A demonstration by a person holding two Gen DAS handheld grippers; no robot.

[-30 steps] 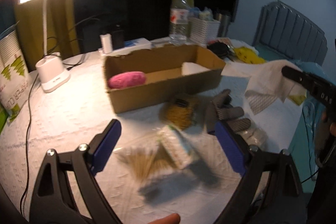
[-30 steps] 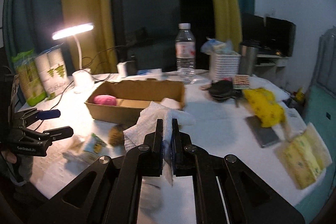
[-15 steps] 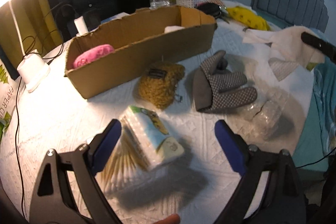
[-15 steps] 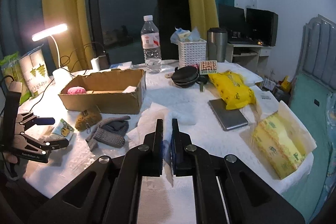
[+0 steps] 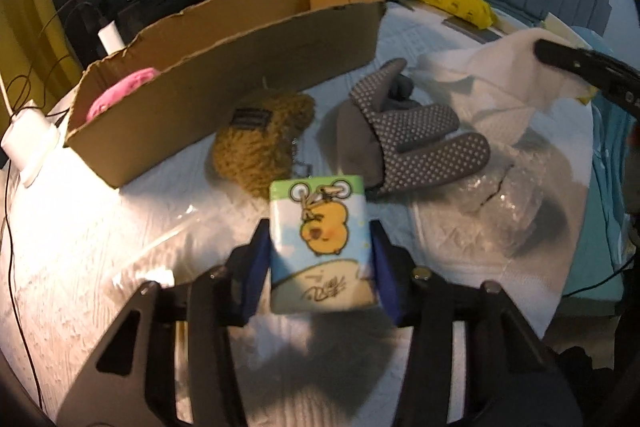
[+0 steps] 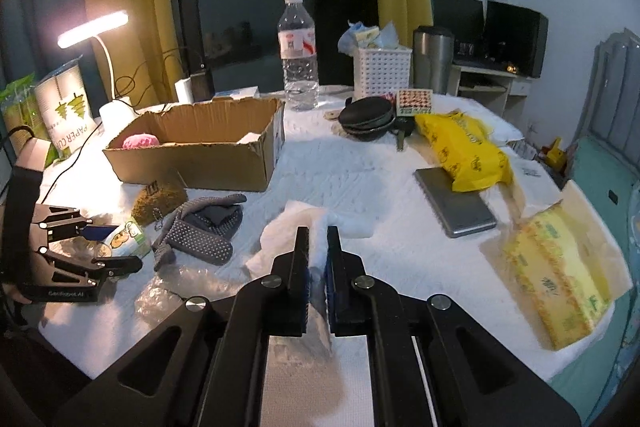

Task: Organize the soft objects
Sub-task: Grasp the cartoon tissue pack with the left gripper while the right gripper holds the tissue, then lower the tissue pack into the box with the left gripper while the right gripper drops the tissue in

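Note:
My left gripper (image 5: pixel 320 247) is shut on a tissue pack (image 5: pixel 320 239) printed with a yellow cartoon, just above the table. The pack and gripper also show in the right wrist view (image 6: pixel 126 237). My right gripper (image 6: pixel 318 247) is shut on a white cloth (image 6: pixel 304 227), which also shows in the left wrist view (image 5: pixel 500 71). A cardboard box (image 5: pixel 224 75) (image 6: pixel 200 151) holds a pink soft item (image 5: pixel 120 95) (image 6: pixel 140 141). A brown fuzzy pouch (image 5: pixel 264 143) (image 6: pixel 158 199) and grey dotted gloves (image 5: pixel 404 139) (image 6: pixel 204 231) lie in front of the box.
Crumpled clear plastic wrap (image 5: pixel 504 199) lies right of the gloves. A desk lamp (image 6: pixel 108 67), water bottle (image 6: pixel 298 55), white basket (image 6: pixel 382 71), yellow bag (image 6: pixel 468 151), grey tablet (image 6: pixel 454 203) and yellow tissue package (image 6: pixel 556 271) stand around the white table (image 6: pixel 360 167).
My left gripper has closed on the tissue pack that lay between its open jaws. The right gripper has kept its hold on the white cloth and drawn back a little.

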